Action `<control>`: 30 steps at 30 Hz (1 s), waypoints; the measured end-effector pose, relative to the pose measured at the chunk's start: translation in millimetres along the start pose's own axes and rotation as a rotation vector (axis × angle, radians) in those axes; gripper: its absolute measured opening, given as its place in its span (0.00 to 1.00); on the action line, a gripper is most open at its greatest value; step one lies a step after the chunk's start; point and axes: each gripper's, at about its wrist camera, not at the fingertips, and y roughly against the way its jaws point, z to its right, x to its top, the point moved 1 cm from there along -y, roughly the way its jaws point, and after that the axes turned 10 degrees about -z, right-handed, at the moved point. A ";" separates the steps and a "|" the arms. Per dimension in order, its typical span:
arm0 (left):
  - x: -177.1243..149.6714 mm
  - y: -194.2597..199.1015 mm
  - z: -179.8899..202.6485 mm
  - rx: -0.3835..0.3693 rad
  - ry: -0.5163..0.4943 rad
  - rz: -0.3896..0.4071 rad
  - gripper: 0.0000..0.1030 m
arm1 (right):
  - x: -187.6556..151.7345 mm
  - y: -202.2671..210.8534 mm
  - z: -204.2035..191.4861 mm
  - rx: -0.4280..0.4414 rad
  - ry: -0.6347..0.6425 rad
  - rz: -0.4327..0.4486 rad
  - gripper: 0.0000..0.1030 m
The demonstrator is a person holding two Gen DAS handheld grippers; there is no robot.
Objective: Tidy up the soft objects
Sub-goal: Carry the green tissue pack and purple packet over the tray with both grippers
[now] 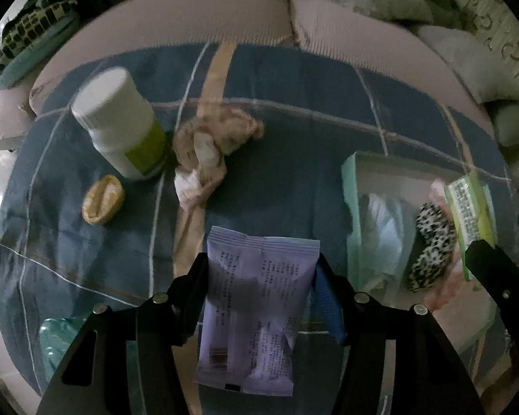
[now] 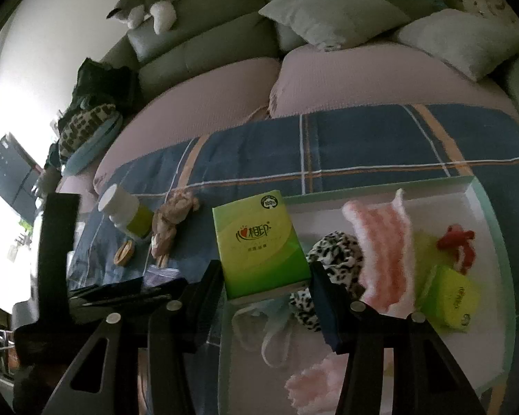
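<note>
My left gripper (image 1: 261, 271) is shut on a purple packet (image 1: 259, 311) and holds it above the blue plaid blanket (image 1: 294, 110). My right gripper (image 2: 266, 276) is shut on a green tissue pack (image 2: 259, 242) at the left edge of a pale green tray (image 2: 380, 186). In the tray lie a leopard scrunchie (image 2: 335, 252), a pink striped knit cloth (image 2: 384, 242), a red item (image 2: 456, 242), a second green tissue pack (image 2: 449, 297) and a white mask (image 2: 270, 325). The left wrist view shows the tray (image 1: 349, 186), the scrunchie (image 1: 432, 242) and the held tissue pack (image 1: 470, 214) on its right side.
On the blanket at left lie a white bottle with a green label (image 1: 121, 121), a crumpled beige cloth (image 1: 211, 145) and a small tan object (image 1: 102, 204). Pink sofa cushions (image 2: 207, 97), grey pillows (image 2: 332, 10) and a plush toy (image 2: 148, 3) sit behind.
</note>
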 end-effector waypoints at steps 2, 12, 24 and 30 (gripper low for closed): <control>2.2 6.4 -9.6 -0.015 0.001 0.018 0.58 | 0.7 6.6 4.4 -0.007 -0.012 0.016 0.52; 7.6 61.7 -14.4 -0.085 -0.035 0.133 0.58 | -0.3 38.2 37.6 -0.061 -0.090 0.080 0.52; -2.3 65.6 44.8 -0.134 -0.188 0.134 0.58 | -9.7 82.3 114.4 -0.211 -0.290 0.169 0.52; -7.0 55.7 68.0 -0.137 -0.241 0.098 0.58 | -12.0 77.7 138.8 -0.264 -0.341 0.136 0.52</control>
